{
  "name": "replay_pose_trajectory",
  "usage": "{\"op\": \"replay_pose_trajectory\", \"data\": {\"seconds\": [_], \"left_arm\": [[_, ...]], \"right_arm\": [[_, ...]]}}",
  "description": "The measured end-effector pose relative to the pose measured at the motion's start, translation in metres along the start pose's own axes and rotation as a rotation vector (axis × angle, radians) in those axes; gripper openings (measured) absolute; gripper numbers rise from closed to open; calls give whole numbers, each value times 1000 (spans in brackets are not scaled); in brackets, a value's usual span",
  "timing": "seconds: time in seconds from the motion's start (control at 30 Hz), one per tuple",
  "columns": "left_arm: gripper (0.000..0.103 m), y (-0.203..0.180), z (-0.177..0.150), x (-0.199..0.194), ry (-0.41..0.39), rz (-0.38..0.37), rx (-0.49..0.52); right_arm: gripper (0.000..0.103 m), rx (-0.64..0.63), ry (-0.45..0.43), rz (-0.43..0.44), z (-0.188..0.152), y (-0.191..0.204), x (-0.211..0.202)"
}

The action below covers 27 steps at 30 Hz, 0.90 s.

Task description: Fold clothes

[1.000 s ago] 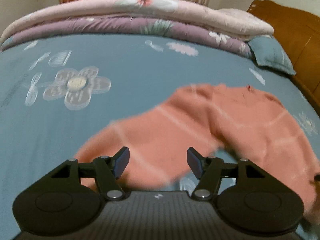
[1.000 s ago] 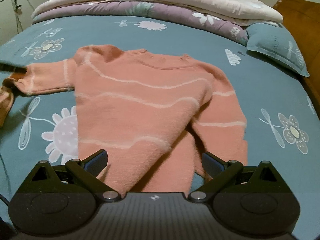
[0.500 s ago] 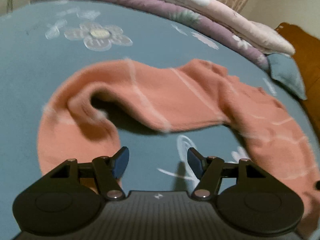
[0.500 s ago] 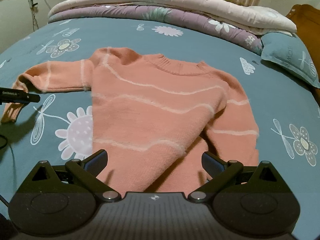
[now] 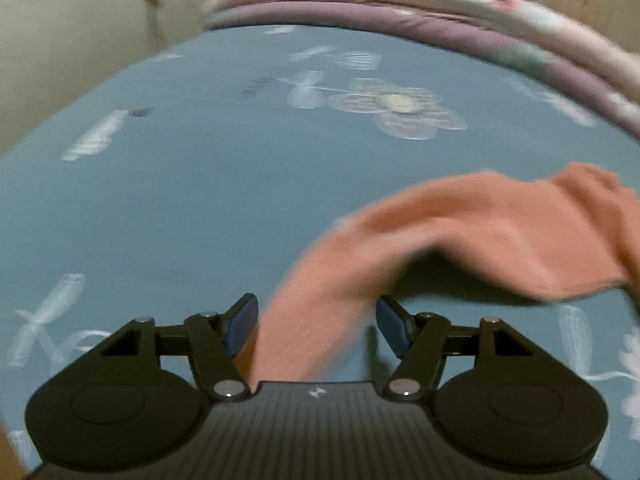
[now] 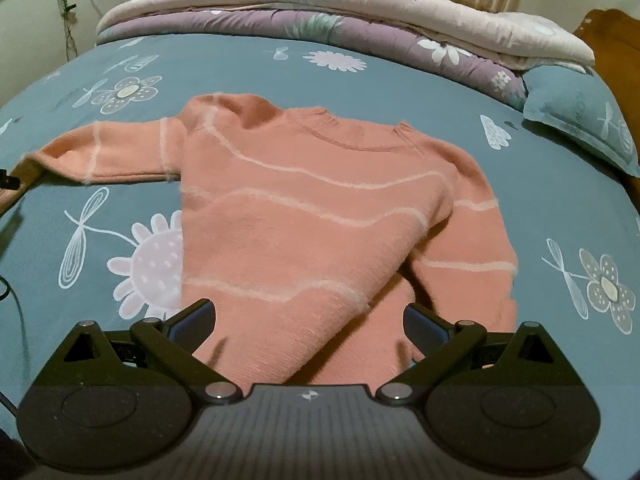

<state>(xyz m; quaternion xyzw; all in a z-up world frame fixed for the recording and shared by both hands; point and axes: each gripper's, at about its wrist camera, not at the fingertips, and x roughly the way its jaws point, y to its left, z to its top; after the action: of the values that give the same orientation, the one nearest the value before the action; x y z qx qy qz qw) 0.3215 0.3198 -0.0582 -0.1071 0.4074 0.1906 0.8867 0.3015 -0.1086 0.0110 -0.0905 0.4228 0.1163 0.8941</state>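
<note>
A salmon-pink sweater [image 6: 304, 216] with pale stripes lies flat on the blue flowered bedsheet [image 6: 360, 80], neck toward the far side. Its right sleeve [image 6: 472, 248] is folded inward across the body. The left sleeve [image 6: 108, 152] stretches out to the left. In the left wrist view that sleeve [image 5: 460, 232] runs down from the right, and its end passes between the fingers of my left gripper [image 5: 316, 324], which stands open. My right gripper [image 6: 308, 320] is open too, hovering over the sweater's hem.
Folded quilts, pink over purple [image 6: 360, 20], are stacked along the far edge of the bed. A blue pillow [image 6: 580, 108] and a wooden headboard [image 6: 612, 36] are at the right. A wall [image 5: 80, 32] with hanging cords stands to the left.
My left gripper has swung left and now has the sleeve end between its open fingers. The right gripper has drawn back a little, so the sweater sits farther up in its view.
</note>
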Motion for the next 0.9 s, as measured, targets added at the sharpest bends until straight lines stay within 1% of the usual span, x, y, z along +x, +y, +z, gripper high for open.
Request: {"op": "replay_pose_trajectory", "data": {"seconds": [0.1, 0.17, 0.4, 0.43, 0.63, 0.73, 0.83, 0.9], "left_arm": [[68, 8, 1, -5, -8, -4, -13], [70, 4, 0, -1, -28, 50, 31], [72, -9, -3, 13, -100, 242, 186], [74, -11, -4, 15, -110, 269, 209], [74, -21, -6, 25, -171, 432, 334], [74, 4, 9, 14, -211, 496, 233], [73, 26, 15, 8, -186, 537, 168], [73, 34, 14, 2, -180, 530, 126]], "right_arm": [[102, -3, 2, -7, 1, 0, 0], [102, 5, 9, -9, 1, -1, 2], [102, -28, 19, -1, 2, 7, 4], [102, -28, 19, -1, 2, 7, 4], [102, -15, 19, -14, 2, 3, 3], [102, -2, 25, -17, 1, 0, 5], [102, -6, 26, -12, 2, 2, 6], [102, -17, 26, -8, 3, 4, 7]]}}
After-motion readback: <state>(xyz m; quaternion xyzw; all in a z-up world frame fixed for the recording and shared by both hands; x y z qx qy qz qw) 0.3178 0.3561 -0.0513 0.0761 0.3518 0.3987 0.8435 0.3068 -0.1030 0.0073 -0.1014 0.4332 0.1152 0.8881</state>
